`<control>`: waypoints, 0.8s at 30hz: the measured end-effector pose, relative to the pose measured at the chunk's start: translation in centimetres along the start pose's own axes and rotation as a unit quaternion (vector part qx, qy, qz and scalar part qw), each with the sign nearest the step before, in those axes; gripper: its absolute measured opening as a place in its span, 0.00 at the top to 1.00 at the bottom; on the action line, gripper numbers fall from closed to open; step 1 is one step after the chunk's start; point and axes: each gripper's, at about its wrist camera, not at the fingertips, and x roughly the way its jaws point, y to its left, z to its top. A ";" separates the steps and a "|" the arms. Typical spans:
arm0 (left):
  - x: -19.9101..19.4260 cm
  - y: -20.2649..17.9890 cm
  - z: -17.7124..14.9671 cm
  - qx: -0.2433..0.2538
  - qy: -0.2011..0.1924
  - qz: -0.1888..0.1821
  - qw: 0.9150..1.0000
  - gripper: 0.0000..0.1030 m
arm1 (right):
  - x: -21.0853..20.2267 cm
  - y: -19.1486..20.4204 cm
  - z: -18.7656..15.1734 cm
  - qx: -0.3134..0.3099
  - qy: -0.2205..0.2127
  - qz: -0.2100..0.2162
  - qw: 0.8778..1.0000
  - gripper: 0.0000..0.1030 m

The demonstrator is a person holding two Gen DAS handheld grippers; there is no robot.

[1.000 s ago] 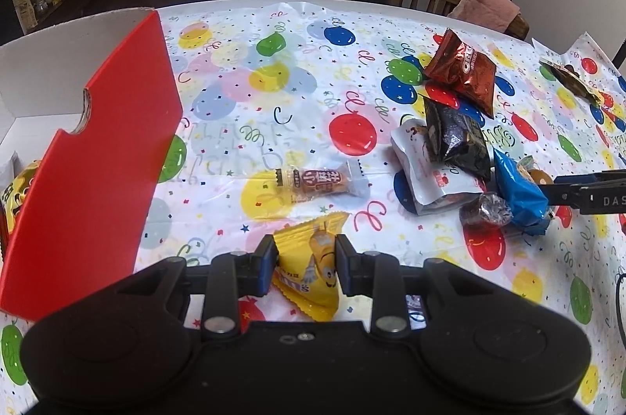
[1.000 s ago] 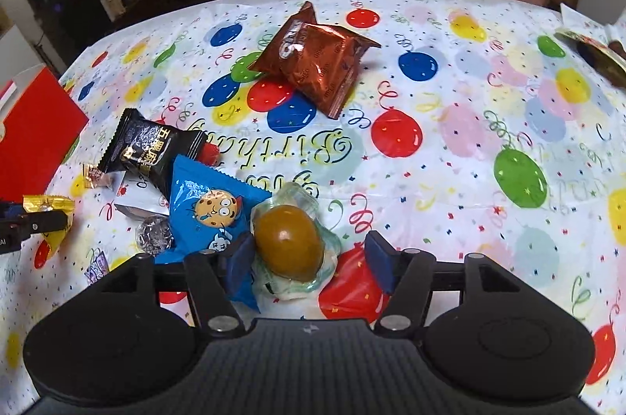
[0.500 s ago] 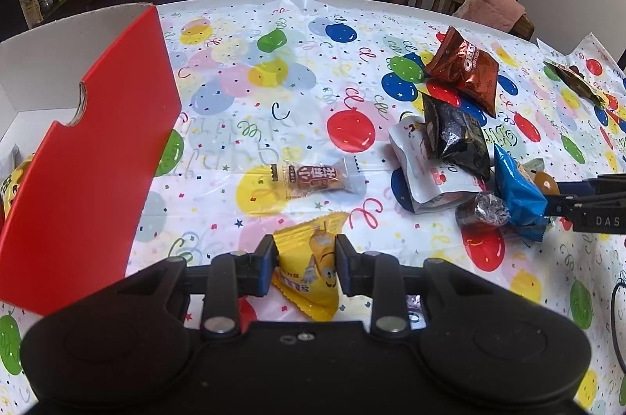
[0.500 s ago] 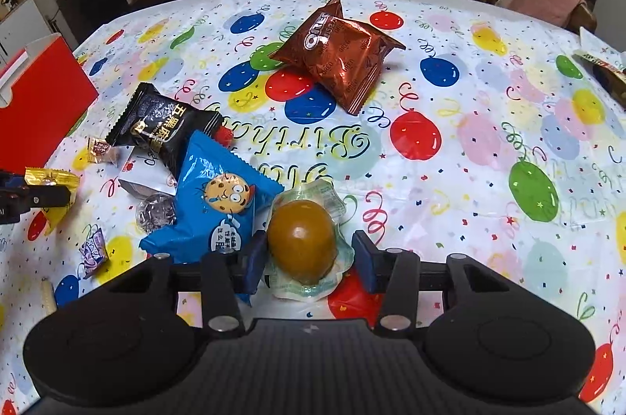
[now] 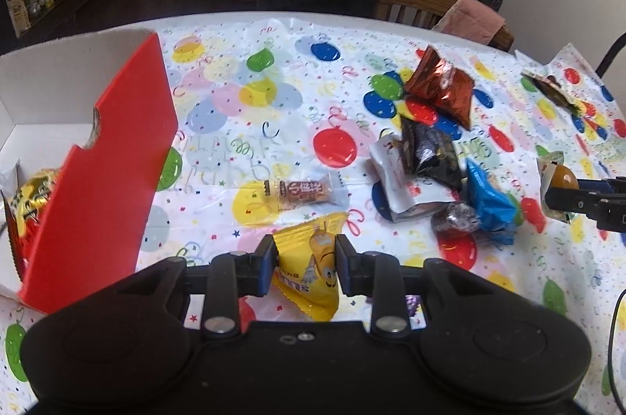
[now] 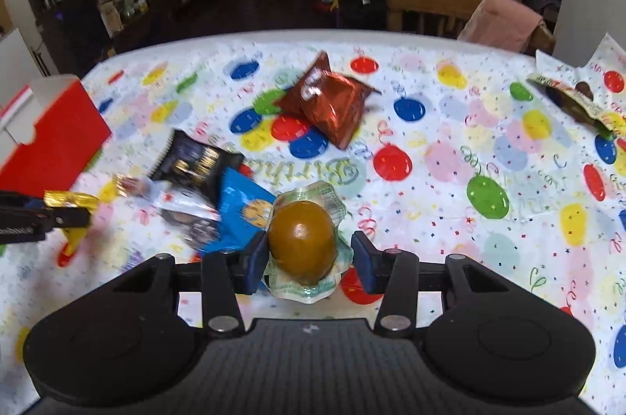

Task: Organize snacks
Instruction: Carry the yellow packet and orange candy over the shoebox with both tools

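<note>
My left gripper (image 5: 305, 258) is shut on a yellow candy packet (image 5: 313, 274), held low over the balloon tablecloth just right of the red-and-white box (image 5: 98, 180). My right gripper (image 6: 305, 258) is shut on a brown egg in a clear wrapper (image 6: 301, 242), raised off the cloth. In the left wrist view that egg (image 5: 563, 176) hangs at the far right in the right gripper (image 5: 567, 197). The right wrist view shows the left gripper (image 6: 51, 215) with the yellow packet (image 6: 74, 203) in front of the box (image 6: 51, 137).
Loose on the table lie a red-brown foil bag (image 5: 442, 86), a black packet (image 5: 430, 148), a white pouch (image 5: 395, 180), a blue cookie packet (image 5: 489, 203), a foil ball (image 5: 456, 219) and a small brown bar (image 5: 301, 190). A gold-red packet (image 5: 27, 203) sits inside the box. A wooden chair (image 6: 426, 8) stands behind the table.
The right gripper's fingers have closed in on the wrapped egg and lifted it off the cloth. The left gripper still holds the yellow packet and has barely shifted.
</note>
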 end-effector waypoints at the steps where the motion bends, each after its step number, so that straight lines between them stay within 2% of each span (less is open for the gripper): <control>1: -0.4 0.1 0.1 0.002 -0.002 -0.002 1.000 0.72 | -0.6 0.5 0.1 0.000 -0.004 0.001 1.000 0.56; 12: -5.2 3.3 1.6 0.014 -0.031 -0.021 0.999 0.72 | -5.3 8.9 2.5 -0.012 -0.039 0.033 0.999 0.56; 24: -9.8 9.0 2.4 0.015 -0.061 -0.021 0.998 0.72 | -6.6 20.0 4.7 -0.055 -0.062 0.075 0.994 0.56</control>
